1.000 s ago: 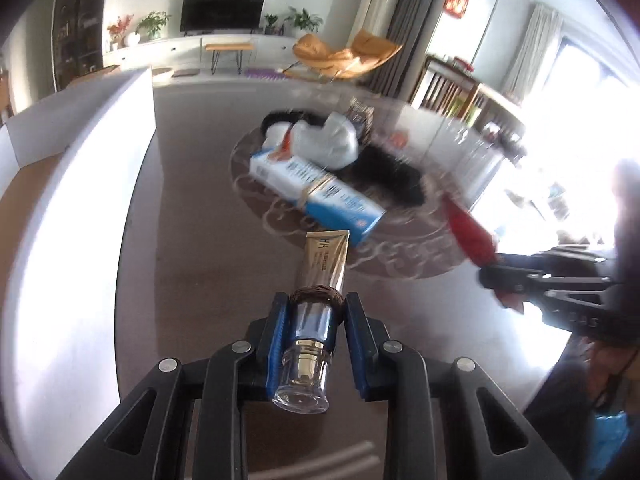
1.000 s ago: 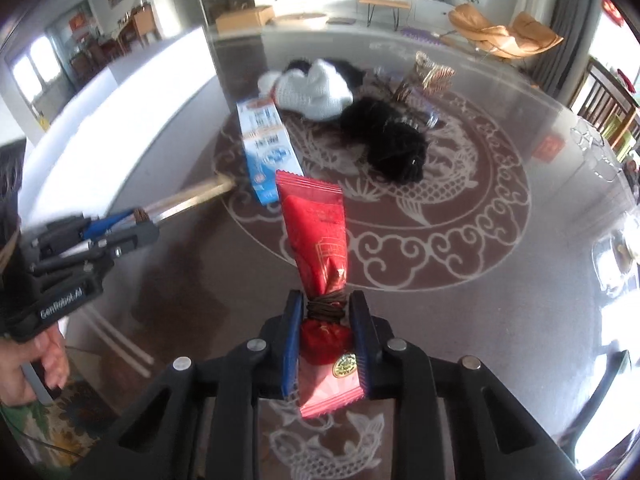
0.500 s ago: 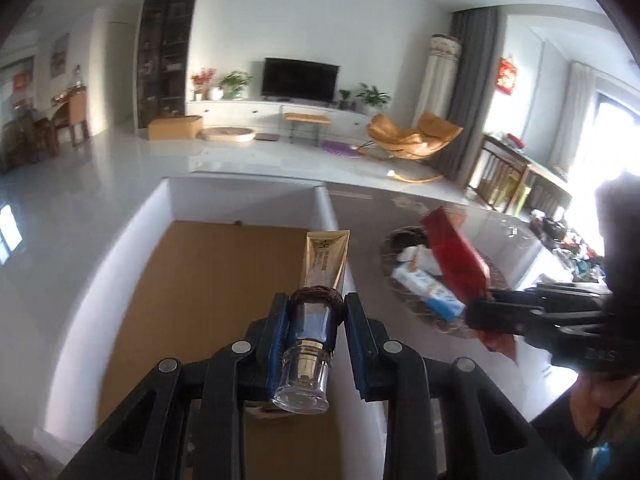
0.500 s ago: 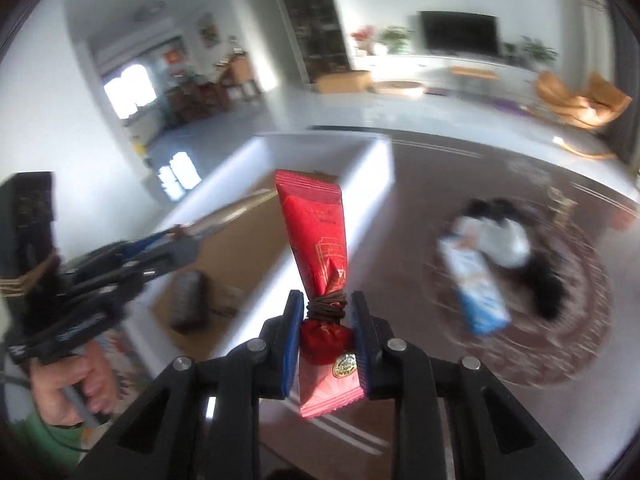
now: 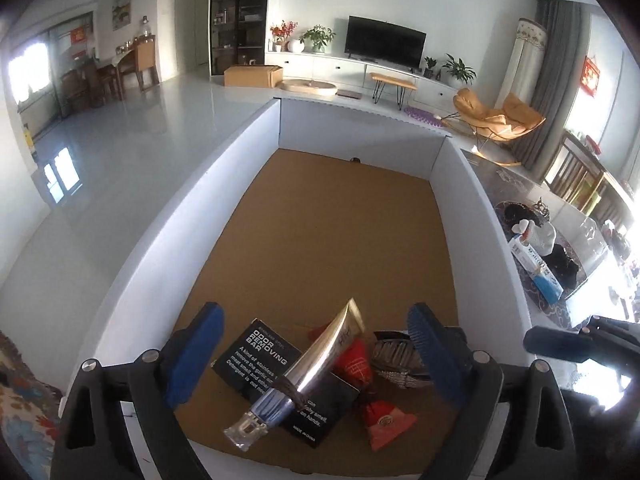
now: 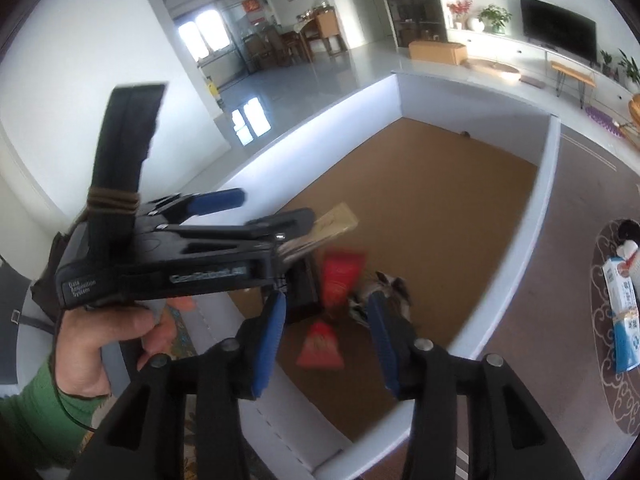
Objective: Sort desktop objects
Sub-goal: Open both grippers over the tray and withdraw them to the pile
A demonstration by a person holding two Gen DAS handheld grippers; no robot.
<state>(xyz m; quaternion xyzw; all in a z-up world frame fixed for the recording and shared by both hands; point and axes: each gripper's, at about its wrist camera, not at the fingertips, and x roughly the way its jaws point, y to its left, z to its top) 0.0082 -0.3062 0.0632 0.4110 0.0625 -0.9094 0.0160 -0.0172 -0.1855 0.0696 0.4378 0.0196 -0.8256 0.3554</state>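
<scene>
1. The left claw [image 5: 316, 354] hangs over the near end of the white-walled box [image 5: 224, 184], its blue pads spread wide and holding nothing.
2. The gold tube [image 5: 308, 372] with a clear cap lies free below that claw, slanting across the black carton [image 5: 276, 364] printed "ODOR REMOVING BAR", near the box's front wall.
3. The red sachet [image 5: 362, 364] lies just right of the tube, partly under it, on the brown cardboard floor of the box; whether the red piece nearer the front wall belongs to it cannot be told.
4. A silvery striped item [image 5: 396, 354] rests beside the sachet, toward the box's right wall.
5. The right claw [image 6: 326, 326] is also spread apart and empty, poised above the same front corner of the box, with the sachet [image 6: 340, 280] seen between its pads.
6. On the dark bench [image 6: 560, 280] right of the box lie a blue-and-white carton [image 6: 622, 320] and a white item [image 5: 540, 236] against something black.
</scene>
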